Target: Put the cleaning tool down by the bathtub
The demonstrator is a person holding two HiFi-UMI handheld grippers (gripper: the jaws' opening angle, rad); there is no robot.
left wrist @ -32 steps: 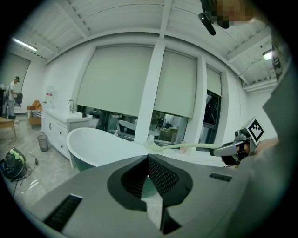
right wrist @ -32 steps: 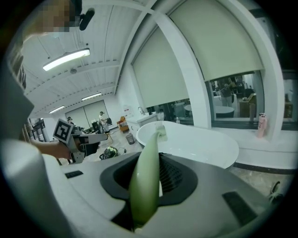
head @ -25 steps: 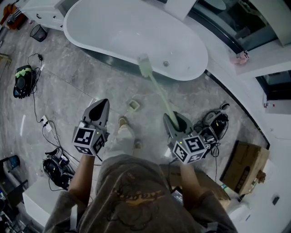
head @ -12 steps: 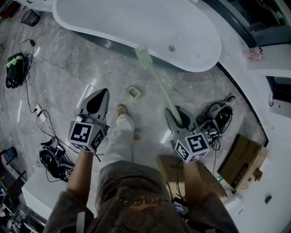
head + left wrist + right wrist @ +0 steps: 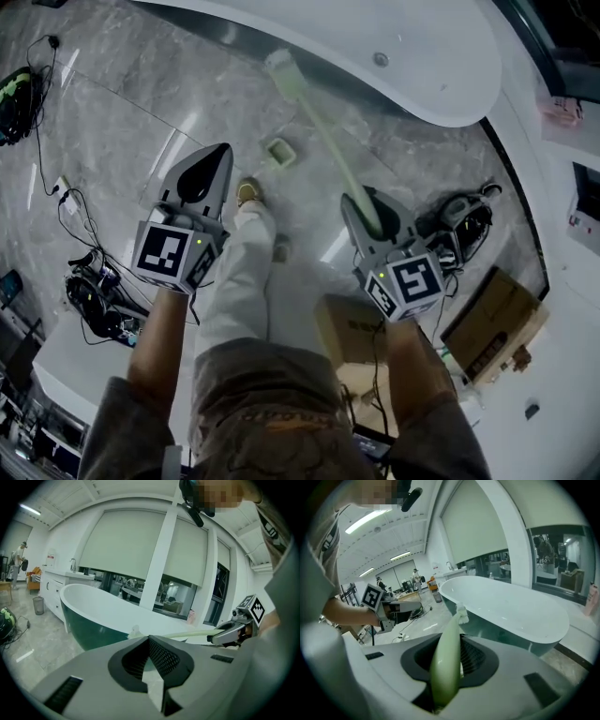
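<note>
A long pale green cleaning brush [image 5: 328, 141] slants away from me, its white bristle head [image 5: 279, 64] low over the marble floor, just in front of the white bathtub [image 5: 422, 84]. My right gripper [image 5: 370, 211] is shut on the brush handle [image 5: 449, 641]. In the right gripper view the brush head [image 5: 461, 615] points at the bathtub's dark green side [image 5: 487, 627]. My left gripper [image 5: 208, 169] hangs to the left with its jaws shut and nothing in them. From the left gripper view [image 5: 149, 641], the brush handle [image 5: 187, 633] crosses in front of the tub [image 5: 93, 616].
A small square holder [image 5: 277, 151] lies on the floor near the person's shoe [image 5: 247, 194]. Cables and devices [image 5: 94, 300] sit at the left, and a dark machine [image 5: 459, 220] and cardboard boxes [image 5: 492, 323] at the right. A waste bin [image 5: 38, 605] stands by the far cabinets.
Both grippers have sunk toward the floor. The brush head has moved from the tub's rim down to the floor in front of the tub. The right gripper's hold is unchanged.
</note>
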